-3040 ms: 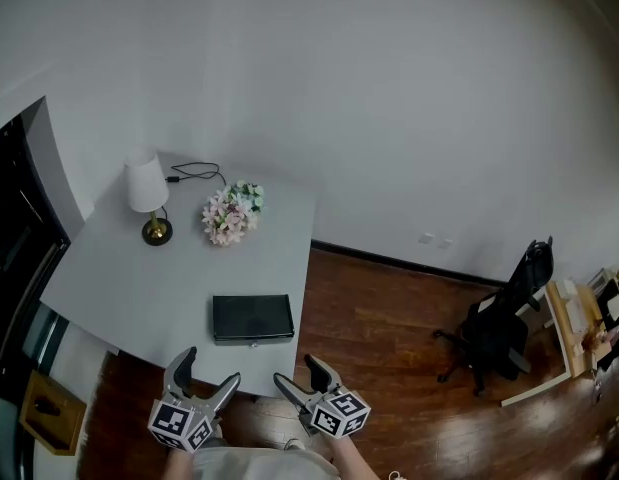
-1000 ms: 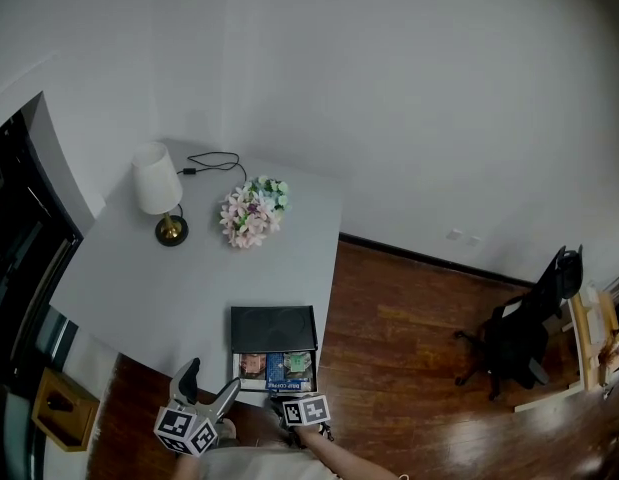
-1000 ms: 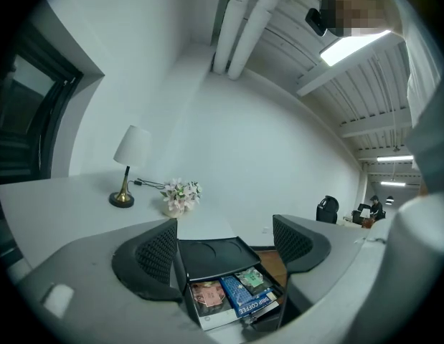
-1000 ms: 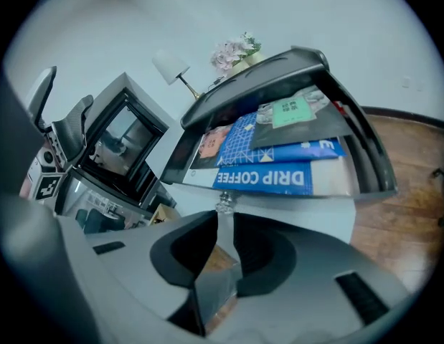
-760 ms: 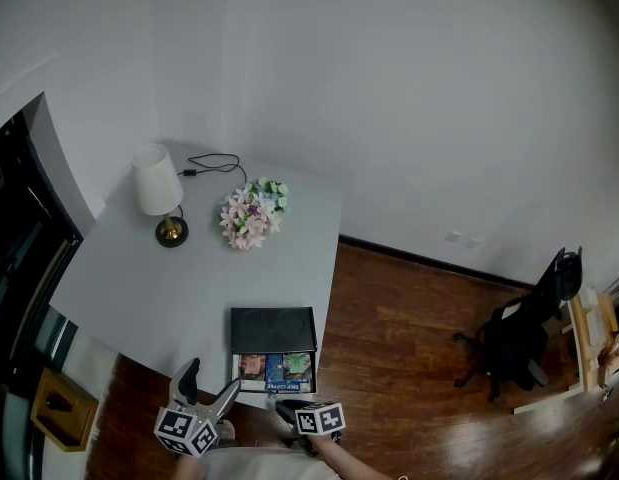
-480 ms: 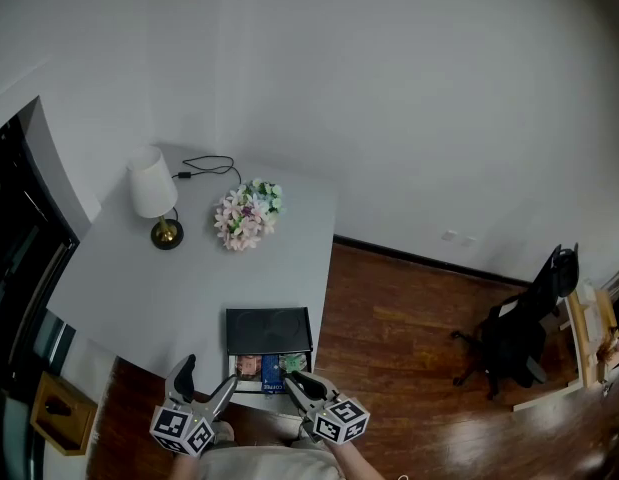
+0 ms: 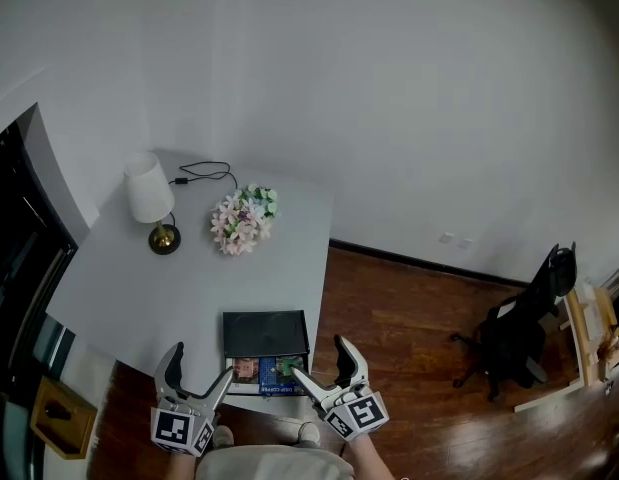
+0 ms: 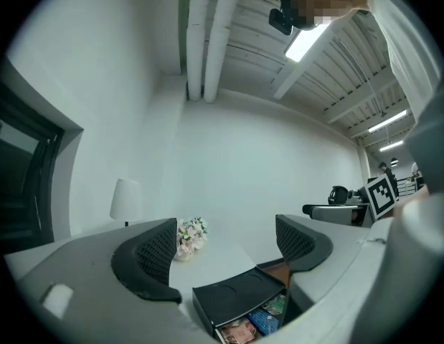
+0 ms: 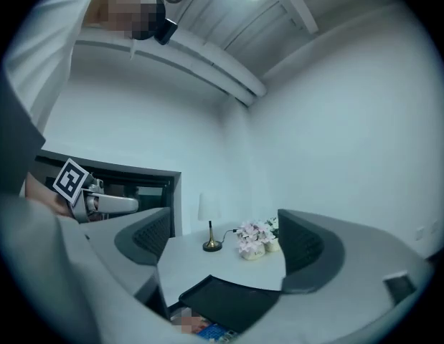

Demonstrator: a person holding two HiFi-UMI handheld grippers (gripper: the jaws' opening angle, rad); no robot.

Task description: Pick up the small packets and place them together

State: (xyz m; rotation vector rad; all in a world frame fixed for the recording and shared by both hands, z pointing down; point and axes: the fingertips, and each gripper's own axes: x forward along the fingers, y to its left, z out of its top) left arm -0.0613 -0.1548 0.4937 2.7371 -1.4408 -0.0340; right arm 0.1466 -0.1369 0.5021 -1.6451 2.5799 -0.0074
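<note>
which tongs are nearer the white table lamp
Left. The left tongs sit nearly straight in front of the white table lamp; the right tongs, jaws just opened with nothing between, are farther right, past the flat black box.

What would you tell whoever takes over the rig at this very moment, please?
Left gripper: open, empty, near the front edge of the table.
Right gripper: jaws have just been opening, now wide, nothing between them.
Small packets: in the open drawer of the black box on the table.
Done: drawer is out.
Left: no packet picked up yet; lift them out and place them together.
</note>
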